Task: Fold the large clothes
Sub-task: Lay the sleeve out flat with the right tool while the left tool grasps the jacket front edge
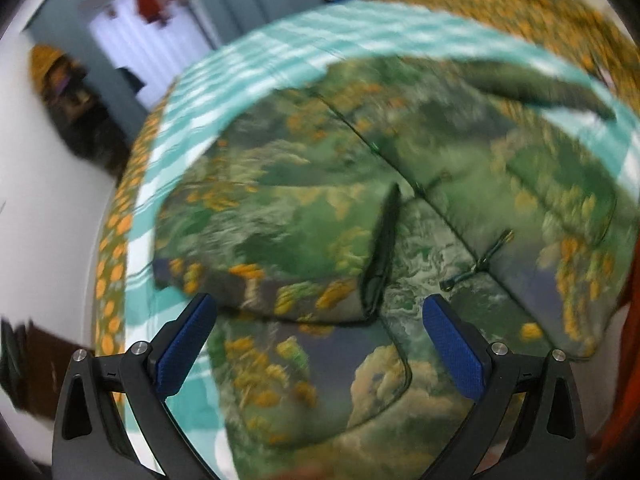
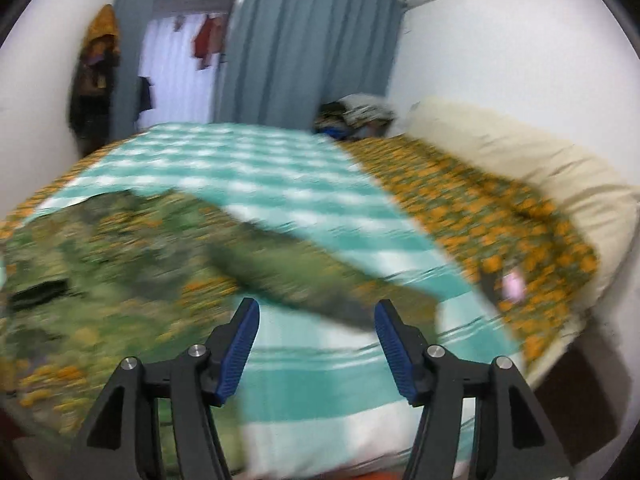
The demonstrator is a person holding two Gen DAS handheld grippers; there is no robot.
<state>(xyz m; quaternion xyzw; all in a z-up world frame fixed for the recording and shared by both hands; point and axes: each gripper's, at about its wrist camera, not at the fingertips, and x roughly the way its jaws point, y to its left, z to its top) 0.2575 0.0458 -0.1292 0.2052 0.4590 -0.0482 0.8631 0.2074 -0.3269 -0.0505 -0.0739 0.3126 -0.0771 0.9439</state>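
Clearly both tongs (image 1: 320,312) (image 2: 316,318) gape over jacket (image 1: 360,200)

Both views are evenly lit by soft indoor light, with a brighter patch at the far window (image 2: 172,76). Shadows are weak; there is no glare. Motion blur smears the printed garment (image 1: 360,200) and the bed cover (image 2: 280,168). The gripper frames stay sharp. Fisheye distortion bends the edges, and the corners are black.
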